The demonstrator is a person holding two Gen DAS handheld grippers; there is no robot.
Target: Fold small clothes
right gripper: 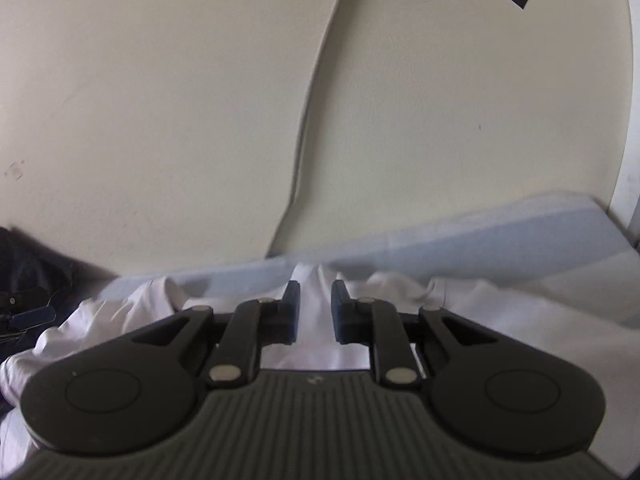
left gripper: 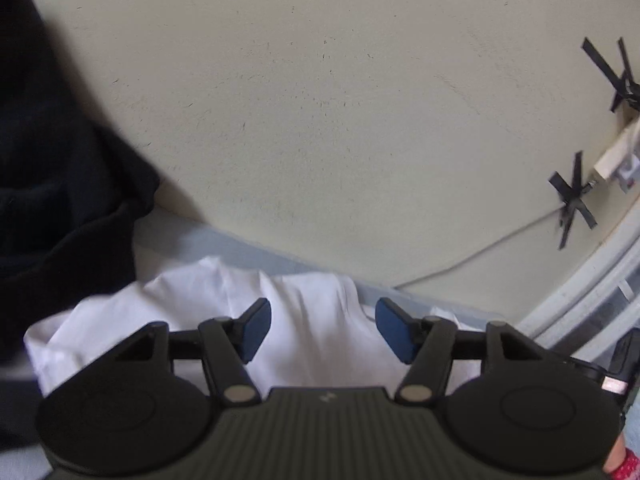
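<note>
A white garment point(left gripper: 312, 320) lies crumpled on a pale blue padded surface point(left gripper: 168, 232) close to a cream wall. My left gripper point(left gripper: 324, 328) hangs just over it, open, its blue pads point(left gripper: 256, 330) wide apart with nothing pinched between them. In the right wrist view the same white garment point(right gripper: 500, 312) spreads across the surface. My right gripper point(right gripper: 316, 312) holds its jaws close together, and a raised ridge of the white cloth fills the narrow gap between the pads point(right gripper: 294, 312).
A heap of dark clothing point(left gripper: 60, 184) rests against the wall at the left. The cream wall point(left gripper: 340, 120) carries a thin cable point(left gripper: 480, 252), black tape crosses point(left gripper: 574, 200) and a white plug point(left gripper: 616, 156). The blue surface's far edge point(right gripper: 520, 224) meets the wall.
</note>
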